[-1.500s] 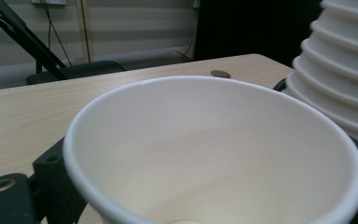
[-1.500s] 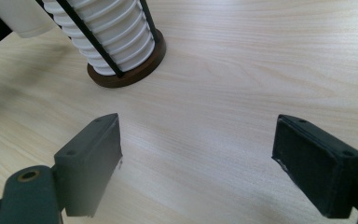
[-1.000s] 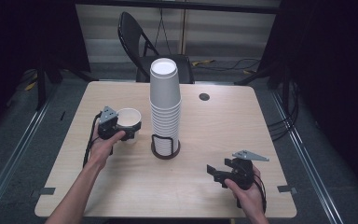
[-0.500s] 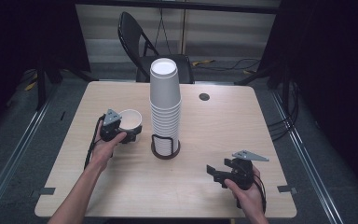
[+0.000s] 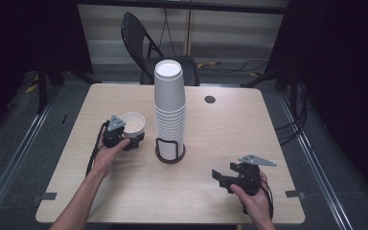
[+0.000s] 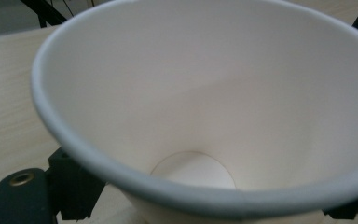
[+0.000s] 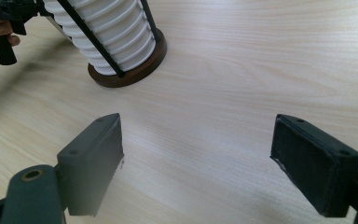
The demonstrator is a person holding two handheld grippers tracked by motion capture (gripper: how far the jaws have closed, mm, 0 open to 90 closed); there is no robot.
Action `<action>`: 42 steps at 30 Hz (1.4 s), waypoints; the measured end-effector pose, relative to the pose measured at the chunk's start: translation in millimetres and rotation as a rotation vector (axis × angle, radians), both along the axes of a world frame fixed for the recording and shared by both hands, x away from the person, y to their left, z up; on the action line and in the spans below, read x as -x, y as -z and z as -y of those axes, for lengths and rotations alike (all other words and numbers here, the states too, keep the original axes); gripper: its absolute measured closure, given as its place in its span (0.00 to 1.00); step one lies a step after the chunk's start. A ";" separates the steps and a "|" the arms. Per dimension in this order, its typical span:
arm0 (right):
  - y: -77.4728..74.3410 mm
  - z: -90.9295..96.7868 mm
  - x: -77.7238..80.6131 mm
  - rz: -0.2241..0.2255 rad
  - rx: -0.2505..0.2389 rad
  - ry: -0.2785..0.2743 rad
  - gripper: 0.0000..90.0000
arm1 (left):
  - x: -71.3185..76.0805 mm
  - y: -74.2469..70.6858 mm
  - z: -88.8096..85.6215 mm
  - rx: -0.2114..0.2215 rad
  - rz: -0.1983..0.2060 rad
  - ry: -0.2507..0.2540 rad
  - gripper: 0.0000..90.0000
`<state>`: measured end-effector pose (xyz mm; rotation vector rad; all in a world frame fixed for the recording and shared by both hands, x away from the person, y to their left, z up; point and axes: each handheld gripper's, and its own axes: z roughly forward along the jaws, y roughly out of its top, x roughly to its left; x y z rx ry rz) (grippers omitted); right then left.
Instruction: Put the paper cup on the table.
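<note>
- White paper cup (image 5: 133,123) stands mouth-up at the left of the pale wooden table (image 5: 124,191), held at its base by the left gripper (image 5: 135,140); the jaws are closed in against the cup's lower wall, one on each side
- From the left gripper view the cup (image 6: 205,116) sits right up against the camera — its rolled rim sweeps across the frame and the round bottom shows inside, with nothing in it; a dark jaw is visible beneath the rim at lower left
- Just to the right of the held cup, near the table's middle, rises a tall stack of white cups (image 5: 169,103), upside down, nested one over another; its foot sits in a dark round holder (image 5: 170,152) with thin black wire uprights
- The held cup and the stack are near each other but apart
- A small dark disc (image 5: 210,99) lies on the table beyond the stack, toward the far right
- At the near right the right gripper (image 5: 220,178) hovers low over bare wood; its jaws stand wide apart with nothing between them — the right gripper view shows both black pads (image 7: 93,158) clear of the stack (image 7: 107,37) and holder (image 7: 130,70), which lie ahead at upper left
</note>
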<state>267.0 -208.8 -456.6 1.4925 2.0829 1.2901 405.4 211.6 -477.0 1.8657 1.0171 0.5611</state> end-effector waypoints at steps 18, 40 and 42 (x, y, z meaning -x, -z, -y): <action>-1.6 3.1 1.2 0.017 0.002 0.011 0.18 | 8.9 8.0 -5.6 -0.067 -0.055 -0.003 0.17; 0.8 6.5 0.4 0.028 0.042 0.019 0.18 | 67.8 -17.2 -26.6 0.044 -0.025 0.026 0.17; 0.6 7.6 0.9 0.033 0.038 0.023 0.18 | 78.8 -21.6 -23.2 0.066 -0.015 0.046 0.17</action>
